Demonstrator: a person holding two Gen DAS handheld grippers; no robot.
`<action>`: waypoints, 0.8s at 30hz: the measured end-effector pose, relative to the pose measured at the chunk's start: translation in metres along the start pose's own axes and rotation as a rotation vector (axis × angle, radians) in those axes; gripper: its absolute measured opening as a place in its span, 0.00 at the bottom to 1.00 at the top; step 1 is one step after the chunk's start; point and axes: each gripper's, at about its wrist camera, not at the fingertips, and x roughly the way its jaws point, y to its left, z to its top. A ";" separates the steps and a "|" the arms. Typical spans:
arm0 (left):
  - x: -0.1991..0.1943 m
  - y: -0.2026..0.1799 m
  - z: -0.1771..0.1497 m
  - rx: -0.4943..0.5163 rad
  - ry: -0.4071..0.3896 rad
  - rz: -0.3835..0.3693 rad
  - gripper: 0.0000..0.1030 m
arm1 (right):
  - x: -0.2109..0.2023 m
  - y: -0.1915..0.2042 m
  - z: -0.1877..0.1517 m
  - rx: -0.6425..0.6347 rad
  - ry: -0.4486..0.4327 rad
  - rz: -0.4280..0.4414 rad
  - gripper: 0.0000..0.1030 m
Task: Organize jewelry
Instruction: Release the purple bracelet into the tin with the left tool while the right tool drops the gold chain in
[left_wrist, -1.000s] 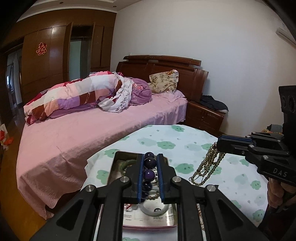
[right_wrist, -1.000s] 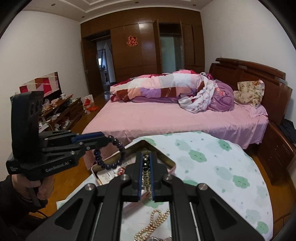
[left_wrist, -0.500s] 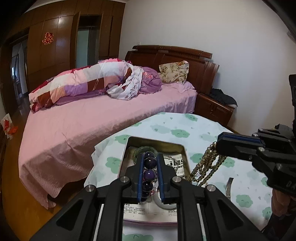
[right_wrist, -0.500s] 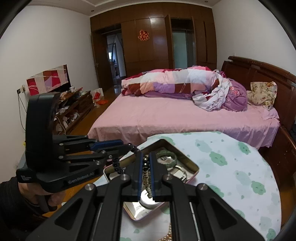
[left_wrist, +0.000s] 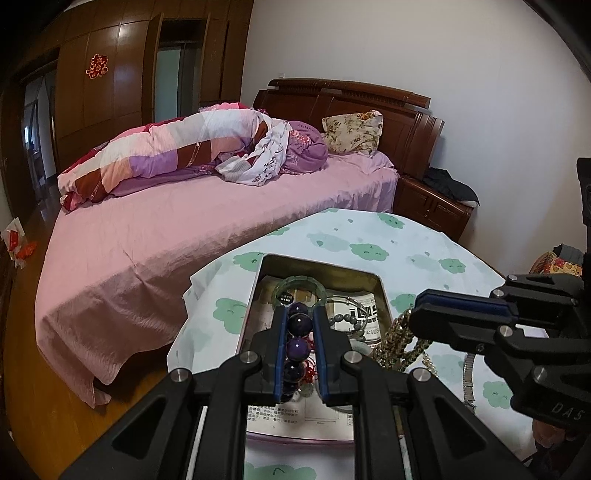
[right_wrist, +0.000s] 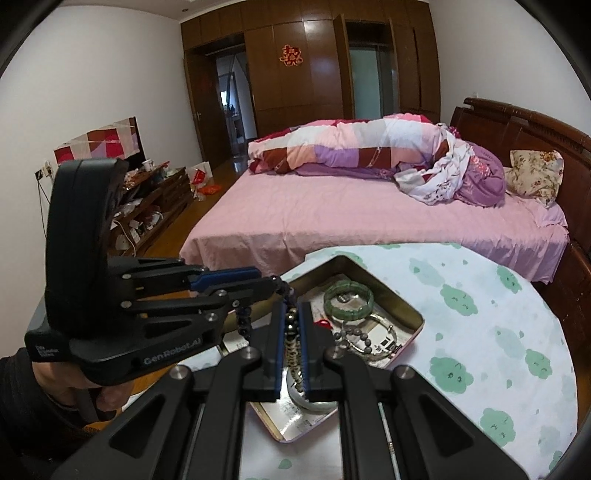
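An open metal tin (left_wrist: 320, 264) (right_wrist: 417, 314) sits on the round table with the cloud-print cloth (left_wrist: 424, 254). Inside lie a green jade bangle (left_wrist: 299, 286) (right_wrist: 349, 299), a silver bangle (right_wrist: 373, 334) and a grey bead bracelet (left_wrist: 345, 320). My left gripper (left_wrist: 299, 317) is shut on a dark purple bead bracelet (left_wrist: 297, 349) above the tin; it also shows in the right wrist view (right_wrist: 273, 286). My right gripper (right_wrist: 291, 314) is shut on a gold bead necklace (right_wrist: 294, 350), which hangs over the tin's right edge (left_wrist: 402, 343).
A pink bed (left_wrist: 207, 221) with a rolled quilt lies beyond the table. A wooden nightstand (left_wrist: 432, 206) stands at the right. A low cabinet with clutter (right_wrist: 151, 218) lines the left wall. A metal watch band (left_wrist: 469, 376) lies on the cloth.
Both grippers have moved forward and down over the tin, each still holding its jewelry. More of the tin's inside is in view.
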 end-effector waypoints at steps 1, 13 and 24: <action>0.001 0.001 0.000 -0.001 0.003 0.001 0.13 | 0.003 -0.001 -0.001 0.002 0.008 0.002 0.09; 0.025 0.001 -0.013 0.011 0.058 0.006 0.13 | 0.035 -0.007 -0.028 0.027 0.114 0.006 0.09; 0.029 -0.001 -0.023 -0.005 0.080 -0.003 0.73 | 0.032 -0.024 -0.044 0.090 0.139 -0.033 0.58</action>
